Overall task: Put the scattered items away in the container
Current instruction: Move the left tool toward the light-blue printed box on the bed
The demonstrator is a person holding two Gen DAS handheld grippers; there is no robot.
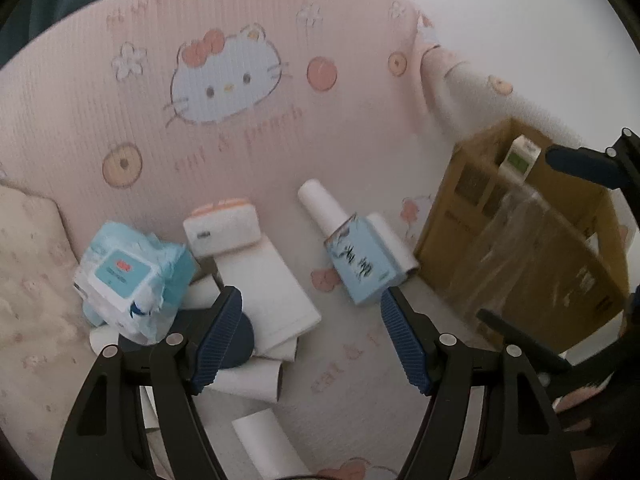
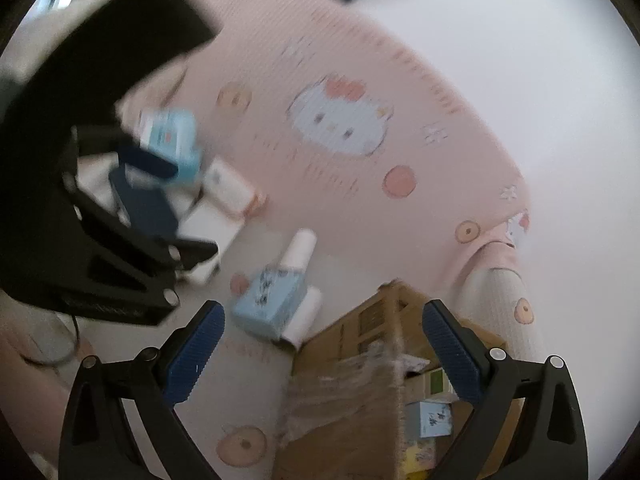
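Left claw [image 1: 312, 332] spread wide, empty, above white paper rolls [image 1: 256, 280]. Left view alone shows crumpled pale-blue wipes pack [image 1: 132, 276] sharply. Right claw [image 2: 324, 344] released, empty, over brown cardboard box [image 2: 352, 412]; only right view shows small cartons inside [image 2: 434, 420]. Light-blue rectangular carton [image 1: 362, 264] lies on pink cartoon-cat blanket [image 1: 240, 140] beside box.

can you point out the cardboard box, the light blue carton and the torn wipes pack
brown cardboard box [image 1: 532, 280], left wrist view, on its plastic-wrapped front wall
light blue rectangular carton [image 1: 362, 266], left wrist view, on its printed top face
torn blue and white wipes pack [image 1: 128, 276], left wrist view, on its blue label
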